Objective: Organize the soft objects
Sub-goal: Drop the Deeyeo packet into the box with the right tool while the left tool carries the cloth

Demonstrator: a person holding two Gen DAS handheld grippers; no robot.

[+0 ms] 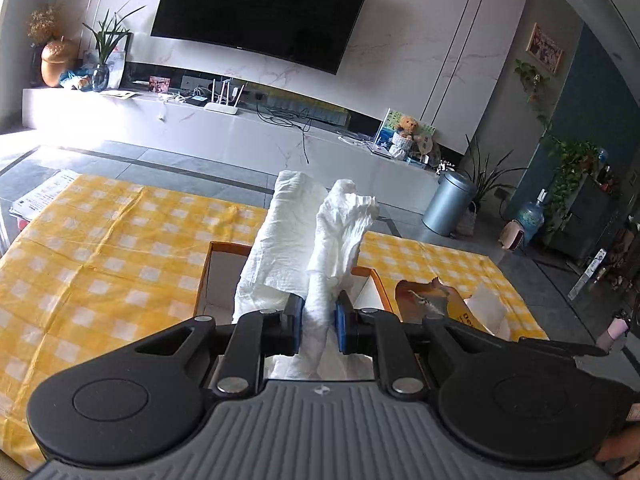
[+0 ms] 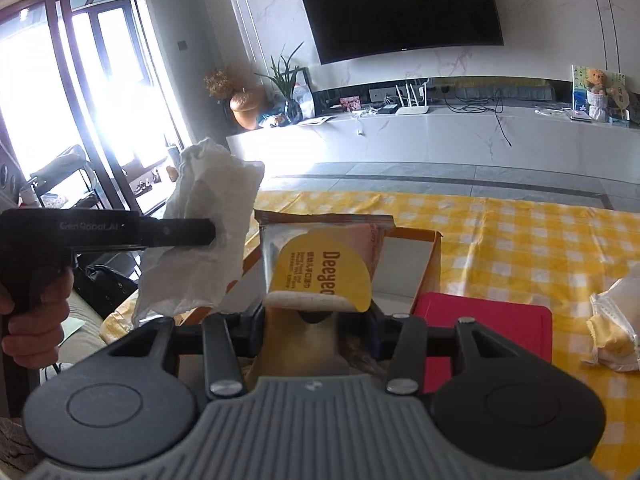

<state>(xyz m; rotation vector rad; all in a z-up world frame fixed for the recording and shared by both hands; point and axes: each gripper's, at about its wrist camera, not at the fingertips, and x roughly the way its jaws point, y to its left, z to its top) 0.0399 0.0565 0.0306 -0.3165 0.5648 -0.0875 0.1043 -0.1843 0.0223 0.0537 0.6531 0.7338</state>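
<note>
**Tissue in left tongs, wipes pack in right, both over the box**

White tissue (image 1: 320, 264) is pinched btwn the blue pads of the left tongs (image 1: 318, 322), jaws narrow; the crumpled sheet sticks up and fwd past the tips, held in the air above the open orange-edged box (image 1: 208, 268). In the right wrist view the same tissue (image 2: 200, 240) hangs from the left tongs at frame left, w/ a hand (image 2: 34, 320) on the grip.

Right tongs (image 2: 318, 316) are closed at mid width on a wipes pack (image 2: 320, 268), yellow round flap w/ "Deeyeo" facing the camera, pack upright over the box.

Box sits on the table, on a yellow checked cloth (image 2: 520, 240). Red flat item (image 2: 488, 324) lies just beside the box; a face mask (image 2: 612, 328) farther right. TV (image 2: 400, 8) on the wall behind.
</note>
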